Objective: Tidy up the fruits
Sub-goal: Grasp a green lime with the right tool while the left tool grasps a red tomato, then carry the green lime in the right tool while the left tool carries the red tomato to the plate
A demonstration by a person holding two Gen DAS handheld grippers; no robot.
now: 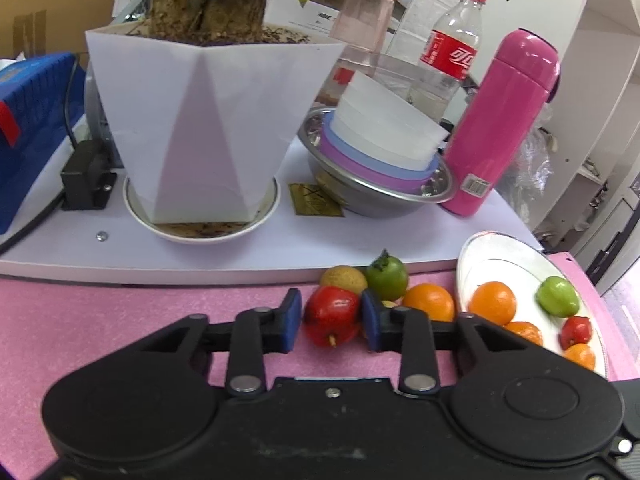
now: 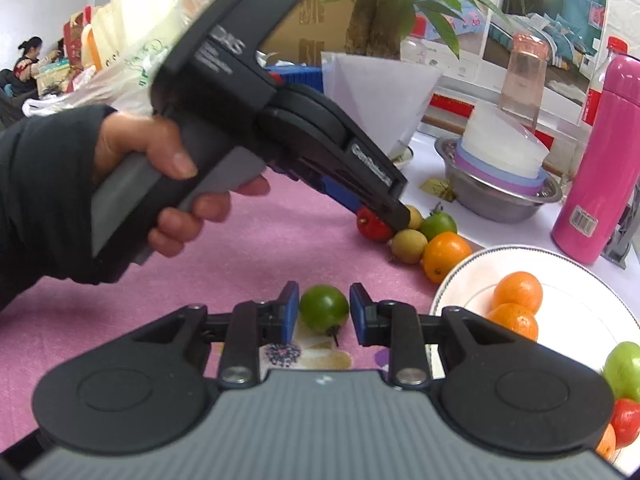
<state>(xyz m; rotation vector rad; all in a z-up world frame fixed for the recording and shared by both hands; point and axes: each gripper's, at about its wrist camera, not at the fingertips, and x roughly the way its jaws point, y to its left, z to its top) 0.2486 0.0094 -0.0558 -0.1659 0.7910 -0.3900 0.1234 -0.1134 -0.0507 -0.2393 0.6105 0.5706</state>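
On the pink mat, a red apple (image 1: 332, 314) sits between the blue pads of my left gripper (image 1: 330, 320), which is shut on it. Behind it cluster a yellow-brown fruit (image 1: 343, 278), a green fruit (image 1: 387, 278) and an orange (image 1: 429, 302). The right wrist view shows the left gripper (image 2: 384, 220), held by a hand, angled down onto that apple (image 2: 372, 226). My right gripper (image 2: 325, 314) is shut on a small green fruit (image 2: 324, 307). To the right, the white plate (image 1: 516, 246) (image 2: 460, 276) holds oranges, a green fruit and a red one.
Behind the mat a raised white board carries a white plant pot (image 1: 208, 120), a steel bowl (image 1: 372, 200) with stacked plastic bowls, a pink flask (image 1: 504, 120) and a cola bottle (image 1: 456, 44). A blue box (image 1: 32, 120) stands at the left.
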